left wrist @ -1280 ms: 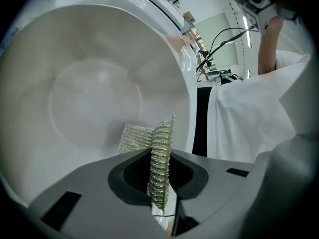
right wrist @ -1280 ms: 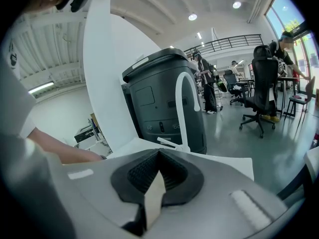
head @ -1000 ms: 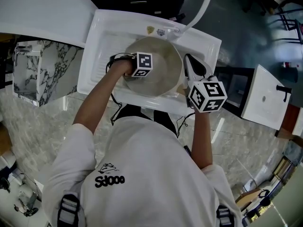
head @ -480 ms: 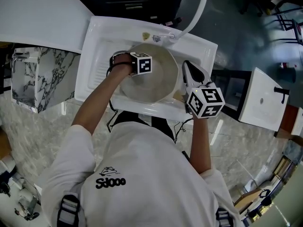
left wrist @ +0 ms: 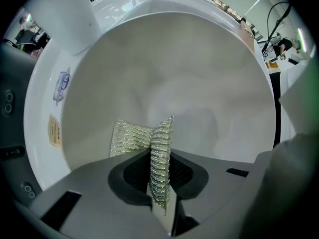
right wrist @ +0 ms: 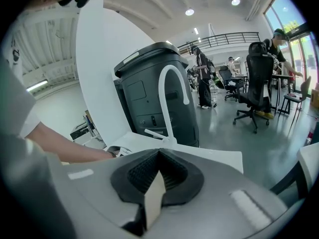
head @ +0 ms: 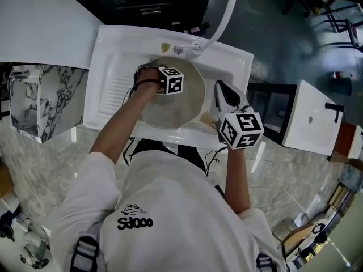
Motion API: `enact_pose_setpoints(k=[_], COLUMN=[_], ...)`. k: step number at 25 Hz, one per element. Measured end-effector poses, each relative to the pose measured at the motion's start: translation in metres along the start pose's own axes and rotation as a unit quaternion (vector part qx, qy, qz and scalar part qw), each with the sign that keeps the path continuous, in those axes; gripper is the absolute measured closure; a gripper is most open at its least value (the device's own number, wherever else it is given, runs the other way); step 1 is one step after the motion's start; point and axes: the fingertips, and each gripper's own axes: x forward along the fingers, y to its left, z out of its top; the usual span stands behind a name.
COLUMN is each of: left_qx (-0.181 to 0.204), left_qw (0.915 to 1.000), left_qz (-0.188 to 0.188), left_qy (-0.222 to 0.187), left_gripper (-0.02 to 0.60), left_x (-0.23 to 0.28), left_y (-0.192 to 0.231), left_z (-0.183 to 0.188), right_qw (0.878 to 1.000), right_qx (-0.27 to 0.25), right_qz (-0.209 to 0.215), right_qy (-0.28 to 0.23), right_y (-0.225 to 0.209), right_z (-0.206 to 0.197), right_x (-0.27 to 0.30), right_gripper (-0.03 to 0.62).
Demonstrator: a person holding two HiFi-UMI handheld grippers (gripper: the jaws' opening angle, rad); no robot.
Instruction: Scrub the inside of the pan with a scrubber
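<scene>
A pale round pan (head: 182, 105) sits in the white sink (head: 113, 78). My left gripper (head: 170, 81) reaches down into the pan near its far left side and is shut on a silvery mesh scrubber (left wrist: 137, 136). In the left gripper view the scrubber rests against the pan's smooth inside (left wrist: 199, 83). My right gripper (head: 222, 92) is at the pan's right rim, shut on a flat beige piece (right wrist: 154, 195) that looks like the pan's handle. In the head view the marker cube hides the left jaws.
A white curved faucet (head: 224, 10) rises at the sink's far edge and stands ahead of the right gripper (right wrist: 172, 98). Behind it is a dark bin (right wrist: 149, 88). A marble counter (head: 39, 95) lies left of the sink. People and office chairs (right wrist: 254, 98) are far off.
The left gripper with the scrubber has shifted a little toward the pan's far side. The right gripper keeps its hold at the pan's right rim.
</scene>
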Motion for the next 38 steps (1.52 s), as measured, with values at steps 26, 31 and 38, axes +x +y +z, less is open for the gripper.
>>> enact_pose_setpoints(k=[26,31,38], left_qx=[0.005,0.025,0.079], left_qw=[0.9910,0.9867,0.9785], left_qz=[0.004,-0.040,-0.109], left_qy=[-0.134,-0.155,-0.156], left_gripper=[0.518,0.518,0.518], left_x=[-0.014,-0.019,-0.024], left_y=[-0.029,-0.059,-0.108], left_z=[0.099,0.110,0.104], right_qw=[1.000,1.000,1.000], right_qx=[-0.004,-0.003,-0.003], right_qz=[-0.002,-0.002,-0.001], right_qy=[0.006,0.005,0.004], right_y=[-0.005,0.001,0.009], right_z=[-0.016,-0.021,-0.024], right_x=[-0.024,-0.030,-0.033], right_gripper=[0.585,0.585,0.585])
